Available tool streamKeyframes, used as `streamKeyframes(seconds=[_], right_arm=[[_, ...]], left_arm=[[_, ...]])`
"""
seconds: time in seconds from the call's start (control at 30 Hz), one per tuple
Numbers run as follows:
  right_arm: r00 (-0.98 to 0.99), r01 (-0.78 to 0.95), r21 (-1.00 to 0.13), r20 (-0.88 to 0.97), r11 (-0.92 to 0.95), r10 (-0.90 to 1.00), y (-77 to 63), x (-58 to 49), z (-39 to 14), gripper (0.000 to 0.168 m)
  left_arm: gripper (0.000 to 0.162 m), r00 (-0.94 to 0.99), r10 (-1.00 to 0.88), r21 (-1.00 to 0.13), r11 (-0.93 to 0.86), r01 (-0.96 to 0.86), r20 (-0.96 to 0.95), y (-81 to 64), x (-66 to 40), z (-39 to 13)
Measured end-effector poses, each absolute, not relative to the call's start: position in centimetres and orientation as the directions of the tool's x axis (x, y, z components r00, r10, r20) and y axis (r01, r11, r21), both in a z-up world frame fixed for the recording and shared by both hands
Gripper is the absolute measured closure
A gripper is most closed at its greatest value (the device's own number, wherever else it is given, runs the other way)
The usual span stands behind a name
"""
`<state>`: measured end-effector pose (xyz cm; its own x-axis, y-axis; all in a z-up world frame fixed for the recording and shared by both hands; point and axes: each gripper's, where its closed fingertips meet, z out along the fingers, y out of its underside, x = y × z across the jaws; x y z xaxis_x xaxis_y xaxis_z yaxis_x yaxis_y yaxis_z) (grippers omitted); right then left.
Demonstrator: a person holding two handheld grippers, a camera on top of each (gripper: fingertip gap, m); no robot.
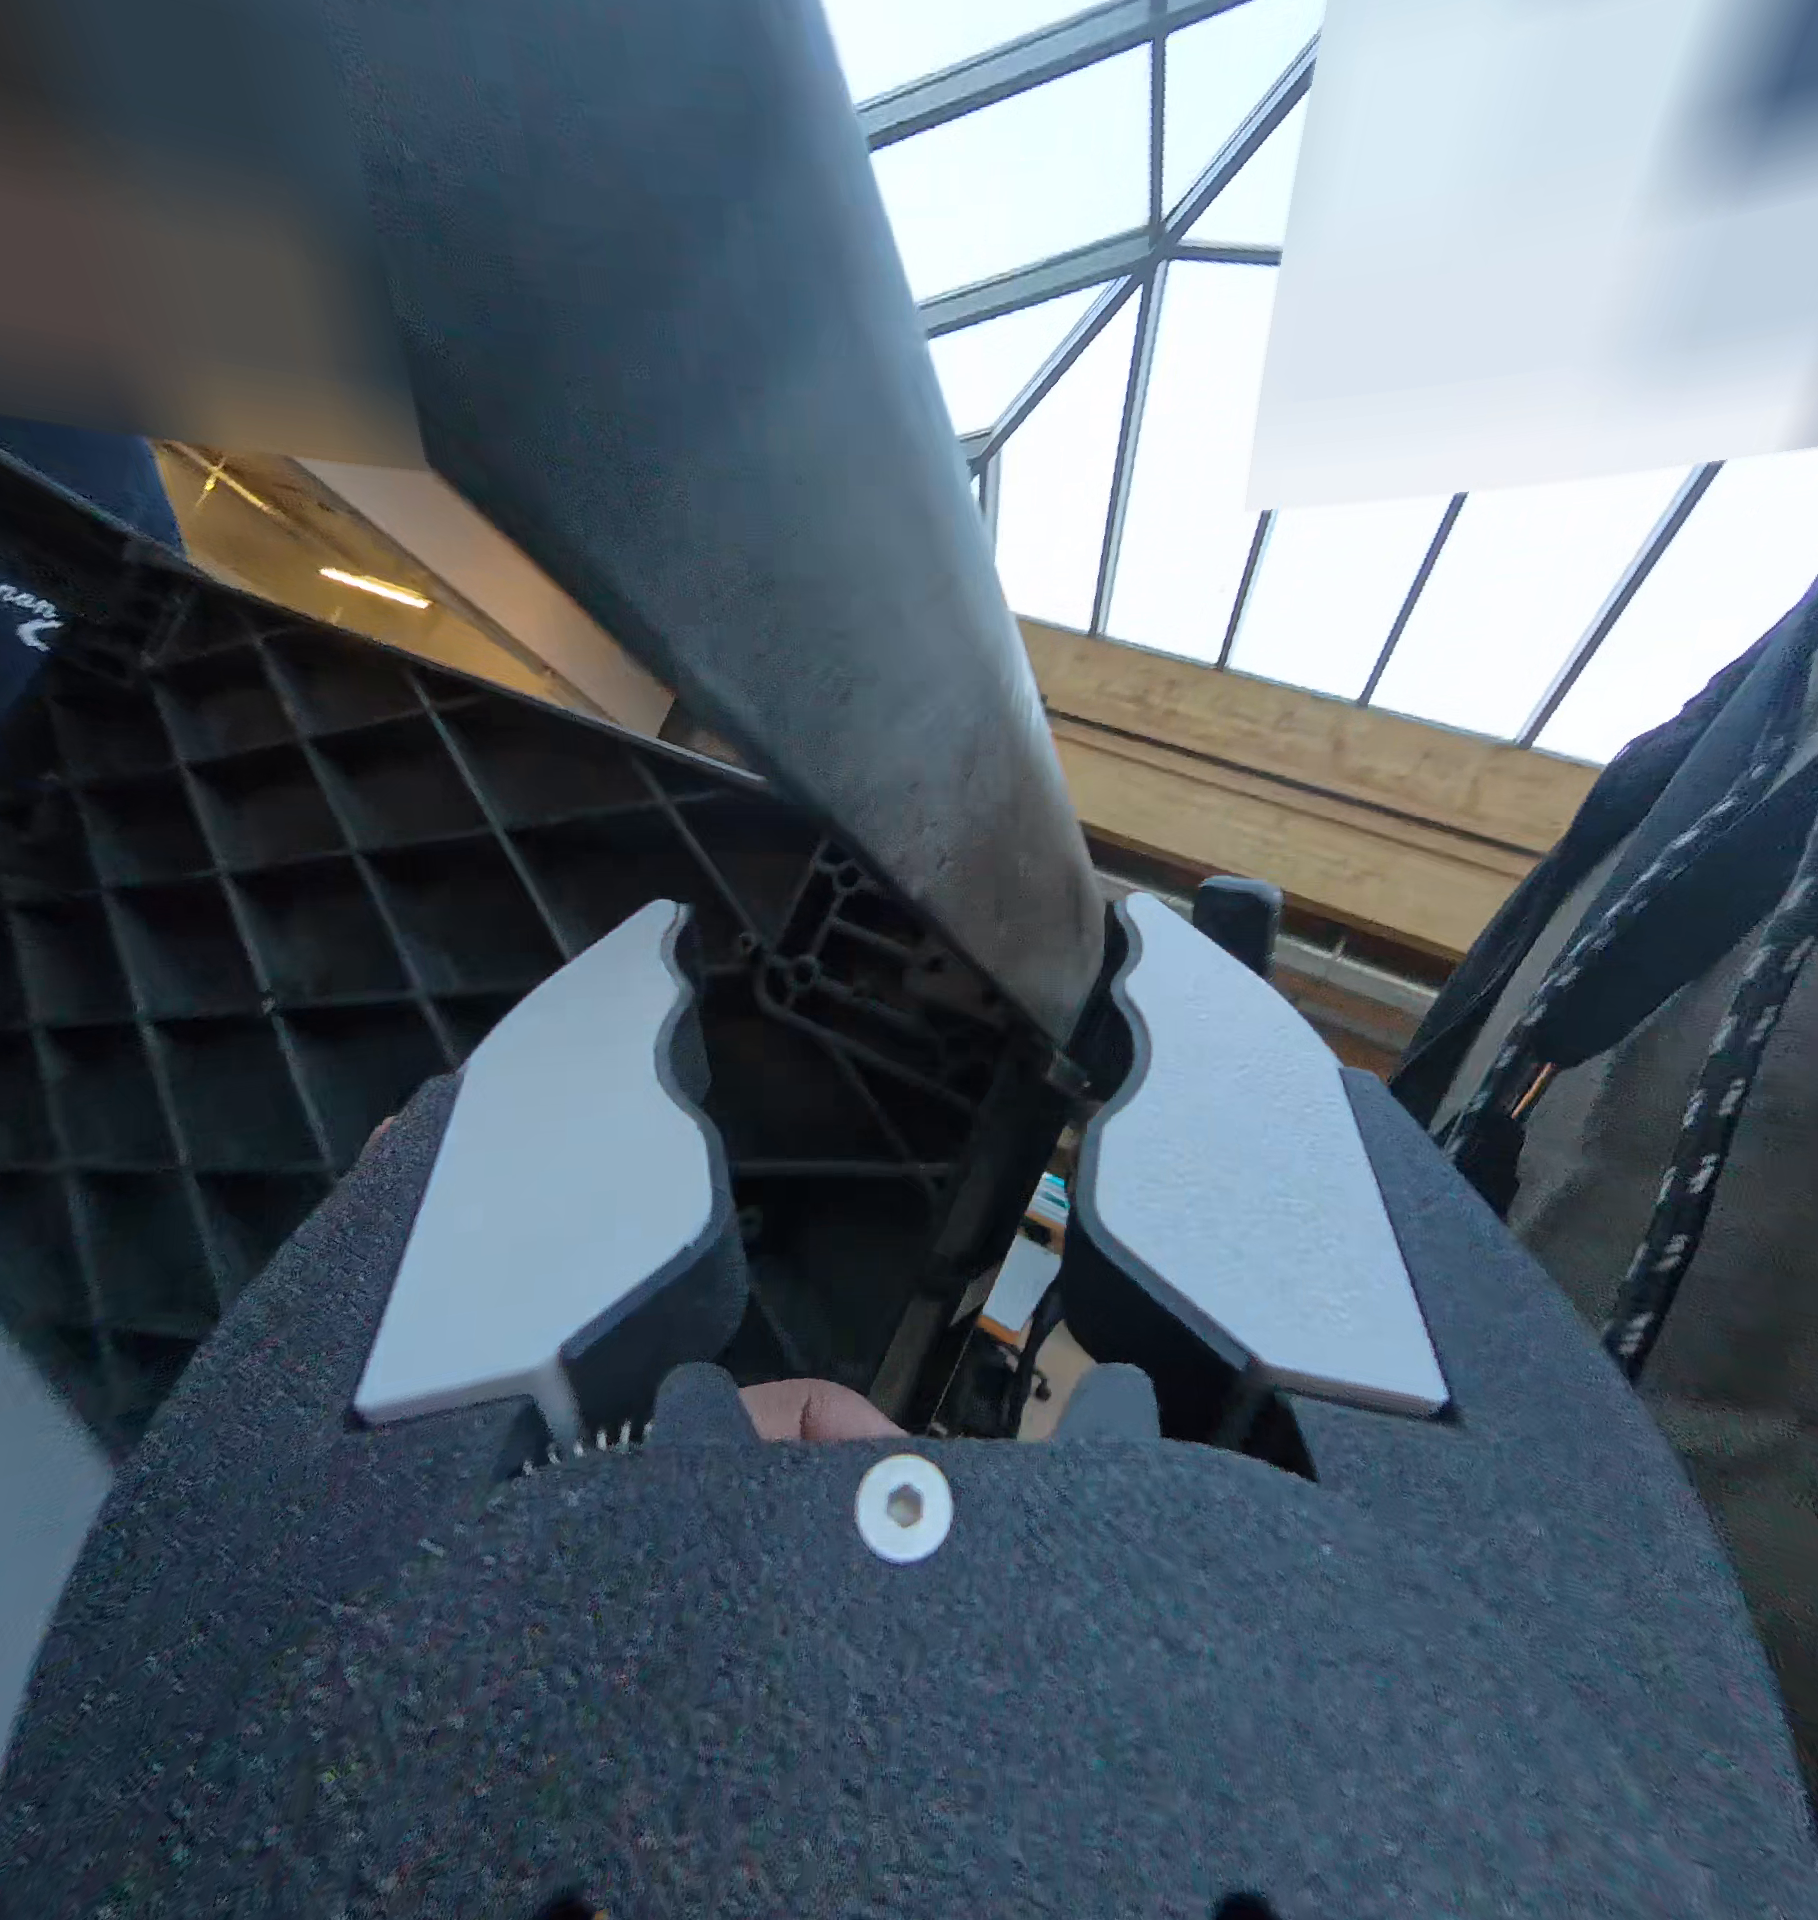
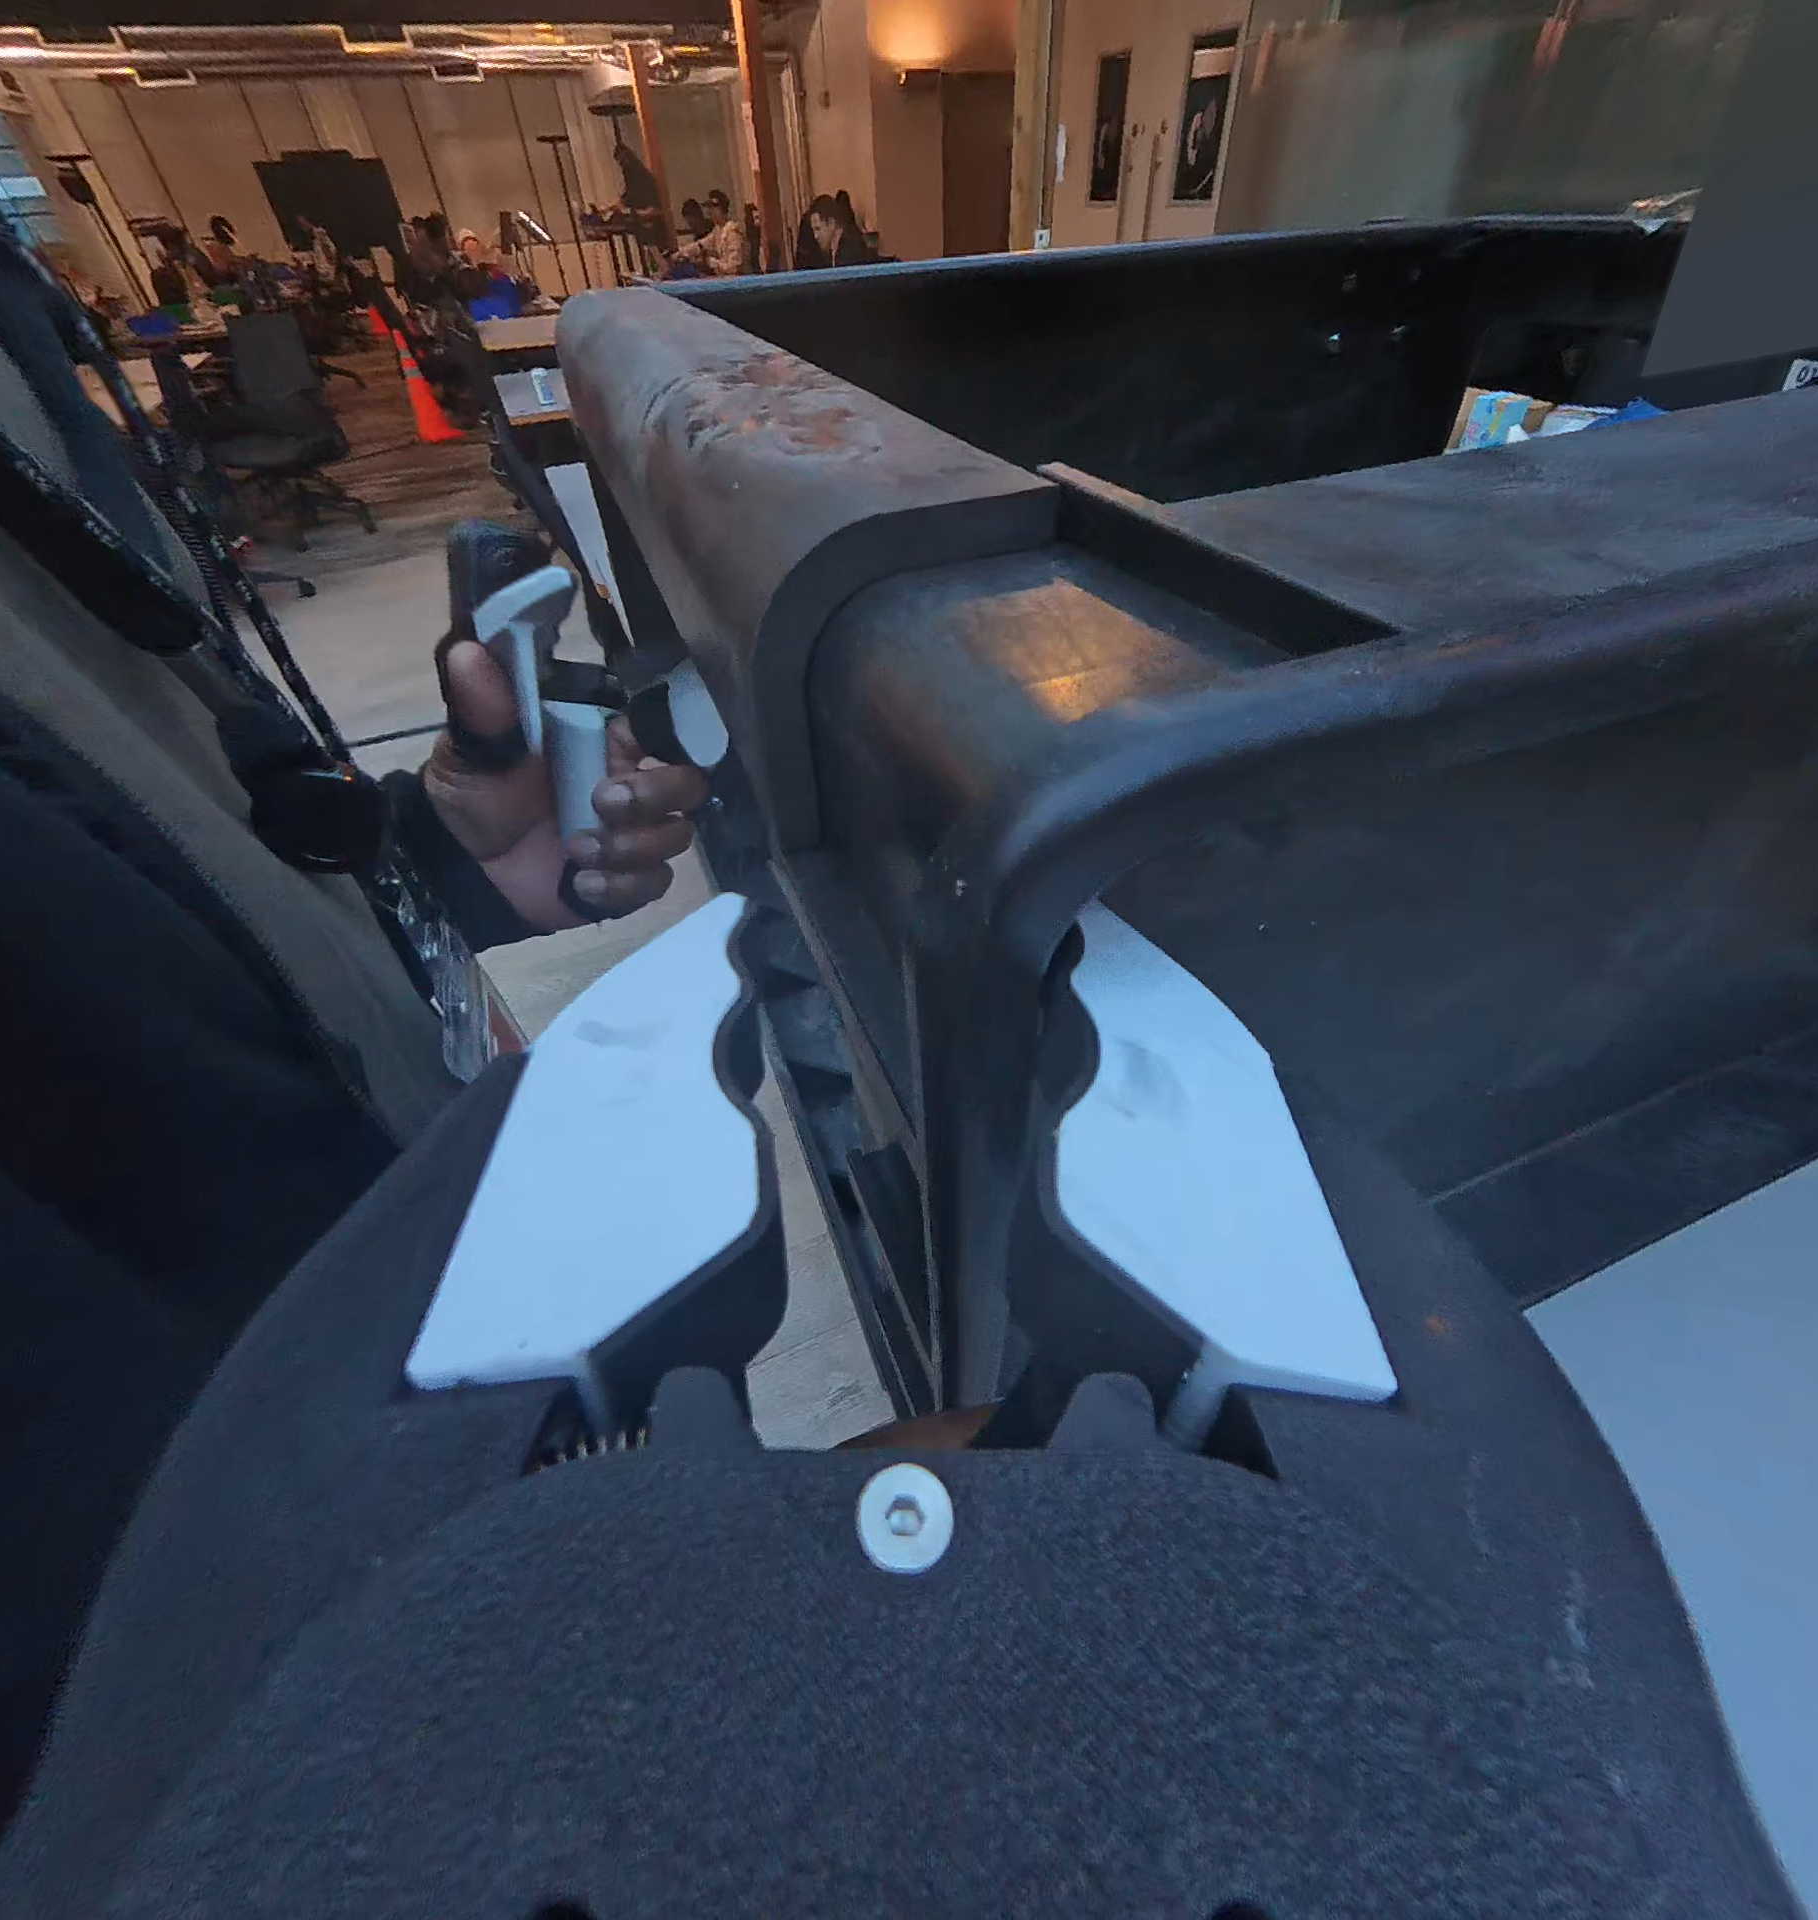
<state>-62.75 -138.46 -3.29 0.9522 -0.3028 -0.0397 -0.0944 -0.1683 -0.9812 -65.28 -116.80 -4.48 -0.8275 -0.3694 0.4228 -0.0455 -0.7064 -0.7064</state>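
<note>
Left gripper [image 1: 900, 935], pointing upward, stands open about the foot of a grey tube [image 1: 780, 540]; the right finger touches it, the left stands clear. A ribbed black panel [image 1: 313, 883] lies left, skylight [image 1: 1071, 208] far above. Right gripper [image 2: 905, 956] straddles a worn black frame [image 2: 1352, 748] at its padded corner [image 2: 780, 478], seemingly clamped, likely for steadying. A hand [image 2: 562, 800] holds the left gripper at far left.

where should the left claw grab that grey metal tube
Grip the grey metal tube near its lower end, just above the black ribbed panel. Come from below with the left claw open, one finger on each round side; the tube runs lengthwise away from the claw.
</note>
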Motion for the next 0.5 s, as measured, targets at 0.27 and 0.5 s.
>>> streamKeyframes(seconds=[0.27,0.5], right_arm=[[0.948,-0.091,-0.981,-0.033,-0.170,-0.316,-137.5,-61.7,-3.2,0.139],[0.957,-0.094,-0.981,-0.041,-0.170,-0.288,-137.3,-61.7,-3.2,0.141]], left_arm=[[0.100,-0.868,-0.256,-0.599,-0.799,-0.058,0.426,-117.6,-64.4,-0.1],[0.131,-0.883,-0.153,-0.493,-0.865,-0.098,0.443,-117.3,-63.6,0.4]])
